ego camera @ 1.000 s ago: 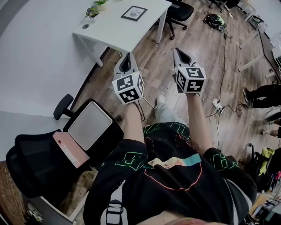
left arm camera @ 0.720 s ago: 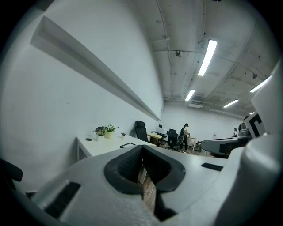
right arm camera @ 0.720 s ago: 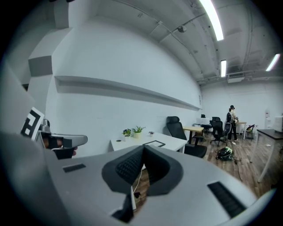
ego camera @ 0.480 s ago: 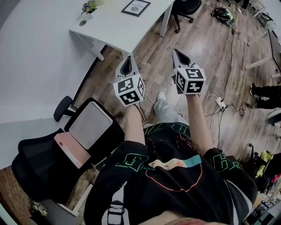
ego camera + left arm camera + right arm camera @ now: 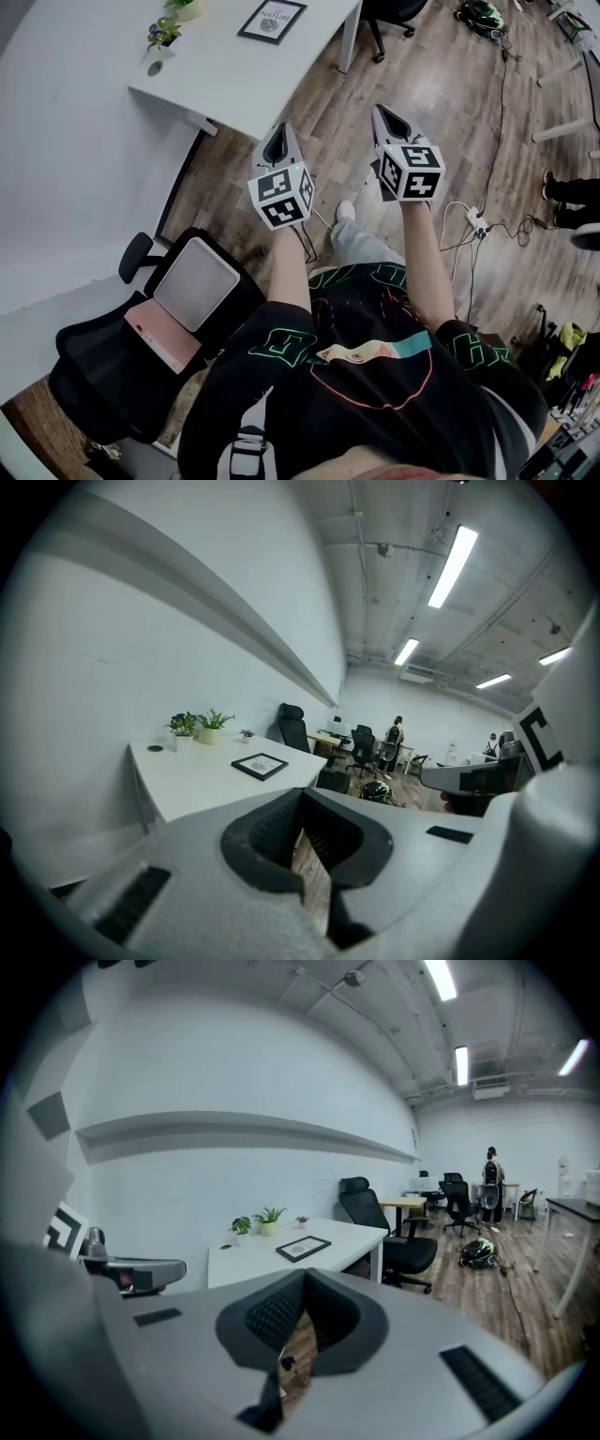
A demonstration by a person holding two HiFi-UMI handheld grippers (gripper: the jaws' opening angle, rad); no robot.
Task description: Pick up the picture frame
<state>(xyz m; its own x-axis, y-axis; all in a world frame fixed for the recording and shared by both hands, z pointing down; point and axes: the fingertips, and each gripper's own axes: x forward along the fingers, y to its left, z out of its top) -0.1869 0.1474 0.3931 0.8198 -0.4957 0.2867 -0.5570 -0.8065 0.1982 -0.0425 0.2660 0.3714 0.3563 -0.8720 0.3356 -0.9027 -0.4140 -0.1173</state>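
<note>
Two things have changed from a second ago. The white tabletop (image 5: 225, 80) now fills more of the head view's upper left. The picture frame (image 5: 272, 21) on it has slid close to the top edge, where the farther of the two potted plants (image 5: 165, 31) is now cut off. The left hand-held gripper (image 5: 281, 136) and the right hand-held gripper (image 5: 385, 120) are side by side as before, held out over the floor. In this view the left tip is just short of the tabletop's near edge. Both have their jaws pressed together with nothing between them, the same as earlier.

The picture frame lies flat toward the right end of the tabletop, well apart from both grippers. The plants stand at the opposite end, beside the plain white wall.

Below is a wood-plank floor (image 5: 441, 103) with dark cables and a white power strip (image 5: 478, 223) lying on it. A black mesh office chair (image 5: 103, 366) carrying a pale square pad stands at the person's left. The gripper views show a long open office with strip lights on a bare ceiling, and more desks and chairs farther off.

The frame has a thin black border around a white mat and a small print. The tabletop is smooth and rests on white legs. The gripper shells are grey plastic with ribbed black pads, and each carries a cube of black-and-white square markers.
</note>
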